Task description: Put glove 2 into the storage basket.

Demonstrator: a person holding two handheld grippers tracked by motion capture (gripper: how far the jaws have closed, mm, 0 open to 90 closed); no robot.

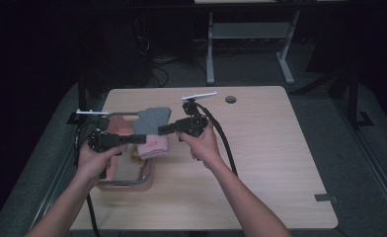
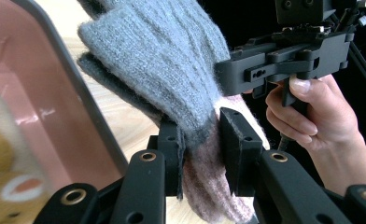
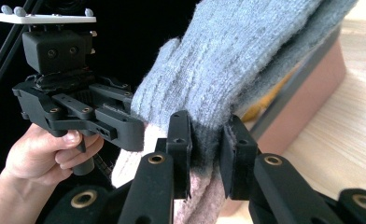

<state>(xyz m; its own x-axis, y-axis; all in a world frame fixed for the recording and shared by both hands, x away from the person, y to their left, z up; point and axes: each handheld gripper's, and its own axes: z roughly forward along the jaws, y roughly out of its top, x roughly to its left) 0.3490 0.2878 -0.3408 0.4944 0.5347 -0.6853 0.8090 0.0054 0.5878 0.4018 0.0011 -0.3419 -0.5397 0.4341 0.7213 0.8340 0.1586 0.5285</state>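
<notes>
Above a pale wooden table (image 1: 260, 148), a person holds a grey-and-pink knitted garment (image 1: 152, 129) between two handheld grippers, lifted over a pink tray (image 1: 132, 182) with a grey rim that sits at about nine o'clock on the tabletop. The left gripper (image 2: 200, 154) is clamped on the garment where grey wool meets pink, both black pads pressing into the knit. The right gripper (image 3: 208, 154) is likewise closed on the same band of fabric from the opposite side, the grey part rising to about one o'clock in its own view. In the high view the left gripper (image 1: 132, 139) and the right gripper (image 1: 164, 130) meet at the cloth near the tray's far end, at roughly ten o'clock from the table's middle. A yellow-and-white item (image 2: 13, 186), too blurred to identify, lies in the tray.
</notes>
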